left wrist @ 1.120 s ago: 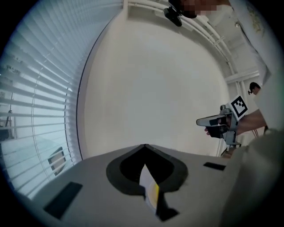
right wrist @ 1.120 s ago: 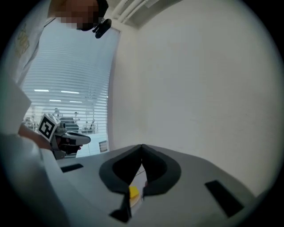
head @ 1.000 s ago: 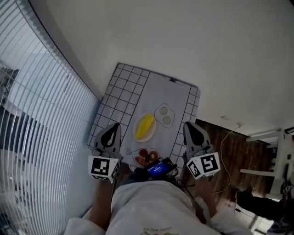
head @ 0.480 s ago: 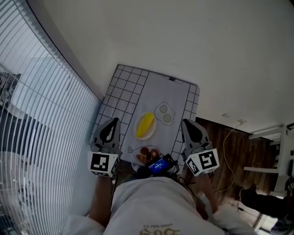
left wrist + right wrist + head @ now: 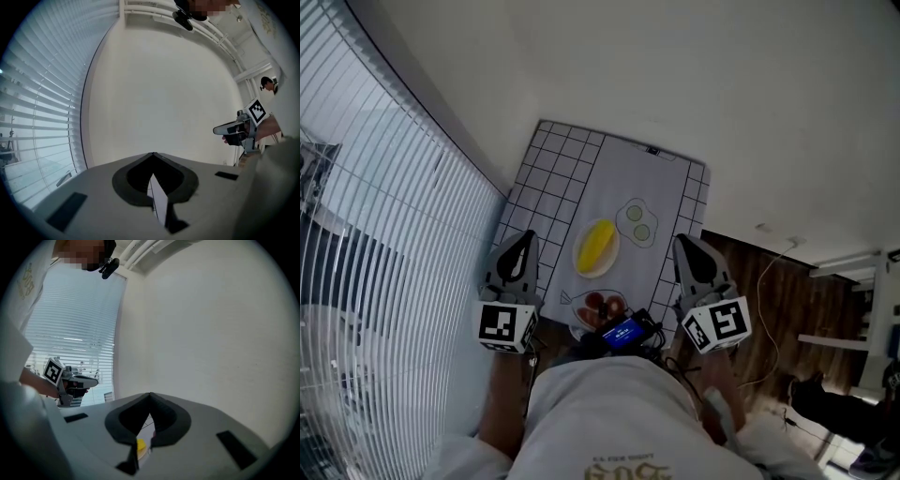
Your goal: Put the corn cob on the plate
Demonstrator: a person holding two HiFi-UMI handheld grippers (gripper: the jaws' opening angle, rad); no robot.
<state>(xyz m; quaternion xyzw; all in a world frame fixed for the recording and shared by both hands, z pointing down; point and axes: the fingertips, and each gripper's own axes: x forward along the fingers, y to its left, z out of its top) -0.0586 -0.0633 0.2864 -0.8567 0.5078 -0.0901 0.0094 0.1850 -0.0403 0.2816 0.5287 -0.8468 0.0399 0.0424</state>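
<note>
Nearest the person, the left gripper [image 5: 527, 238] and right gripper [image 5: 681, 242] were both clenched on nothing. Beyond and between them, the corn cob [image 5: 597, 244] already lay on the plate [image 5: 581, 270]. It looked light, stiff and smooth, best pinched across its middle.

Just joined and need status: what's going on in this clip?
A person stands over a small table with a grid-pattern cloth, a gripper in each hand. The left gripper and right gripper are both shut and empty, held either side of the plate and touching nothing. The yellow corn cob already lies on that plate. A bowl of reddish items sits nearer the person.
</note>
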